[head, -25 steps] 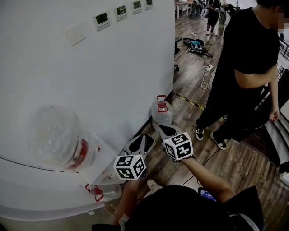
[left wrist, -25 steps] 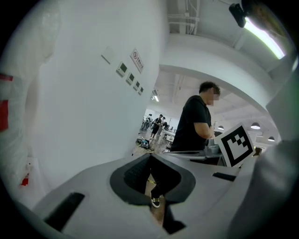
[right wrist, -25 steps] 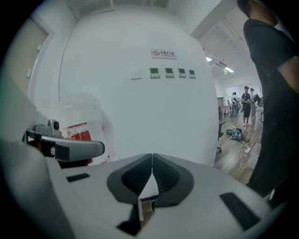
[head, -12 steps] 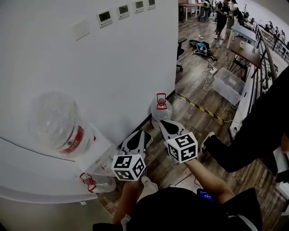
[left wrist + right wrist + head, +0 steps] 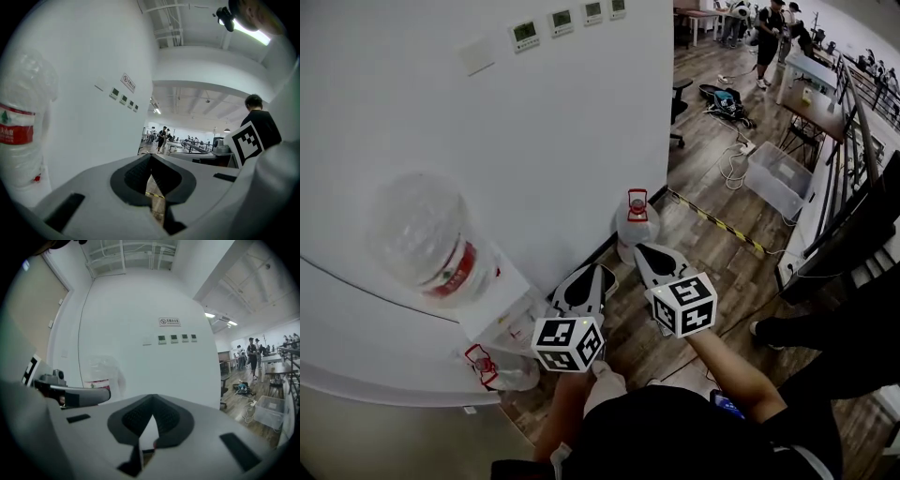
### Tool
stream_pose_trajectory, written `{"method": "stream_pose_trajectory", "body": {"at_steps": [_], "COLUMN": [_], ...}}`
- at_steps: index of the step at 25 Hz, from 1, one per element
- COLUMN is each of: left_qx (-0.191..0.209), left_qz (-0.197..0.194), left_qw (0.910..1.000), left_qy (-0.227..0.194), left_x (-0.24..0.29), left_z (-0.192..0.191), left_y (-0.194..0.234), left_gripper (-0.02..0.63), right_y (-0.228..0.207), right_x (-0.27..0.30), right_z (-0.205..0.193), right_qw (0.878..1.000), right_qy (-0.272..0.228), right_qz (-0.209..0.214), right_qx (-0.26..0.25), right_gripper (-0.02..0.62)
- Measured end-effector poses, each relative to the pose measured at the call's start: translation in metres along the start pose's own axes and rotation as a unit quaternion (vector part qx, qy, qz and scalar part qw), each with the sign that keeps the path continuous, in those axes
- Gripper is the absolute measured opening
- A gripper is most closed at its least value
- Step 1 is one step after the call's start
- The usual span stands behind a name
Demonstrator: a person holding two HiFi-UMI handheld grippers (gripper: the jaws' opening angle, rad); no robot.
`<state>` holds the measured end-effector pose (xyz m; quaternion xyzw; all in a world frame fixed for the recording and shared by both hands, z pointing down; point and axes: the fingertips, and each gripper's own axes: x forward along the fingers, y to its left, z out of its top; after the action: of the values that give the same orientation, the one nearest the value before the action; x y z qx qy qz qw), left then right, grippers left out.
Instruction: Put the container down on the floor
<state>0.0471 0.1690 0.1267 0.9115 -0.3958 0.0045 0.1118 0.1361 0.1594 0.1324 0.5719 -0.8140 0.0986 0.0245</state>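
A clear water jug with a red cap stands upright on the wooden floor against the white wall. Just short of it, my right gripper is shut and empty. My left gripper is beside it to the left, also shut on nothing. Both point level toward the wall. A larger clear bottle with a red label sits upside down on the white dispenser at the left. It shows in the left gripper view as the bottle and faintly in the right gripper view as the bottle. My left gripper and right gripper have their jaws closed together.
A second jug with a red handle lies low beside the dispenser. A yellow-black tape strip crosses the floor behind the standing jug. A clear plastic bin, cables and desks stand farther back. A person's dark legs are at the right.
Both grippers have risen a little and shifted slightly away from the wall. The person in black has moved off to the right edge. The jug on the floor has not moved.
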Motion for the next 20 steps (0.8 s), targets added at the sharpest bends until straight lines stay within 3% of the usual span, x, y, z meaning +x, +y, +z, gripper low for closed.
{"method": "stream_pose_trajectory", "body": {"at_steps": [20], "left_qx": [0.009], "left_qz": [0.005], "left_qw": [0.9997], "left_qy": [-0.022], "left_x": [-0.025], "left_z": [0.013], "left_y": [-0.010], "left_gripper": [0.014], "right_y": [0.021], "right_x": [-0.022], "right_z": [0.013], "right_qw": [0.999], "right_qy": [-0.028], "right_qz": [0.005], "right_qx": [-0.017], "right_gripper": [0.029]}}
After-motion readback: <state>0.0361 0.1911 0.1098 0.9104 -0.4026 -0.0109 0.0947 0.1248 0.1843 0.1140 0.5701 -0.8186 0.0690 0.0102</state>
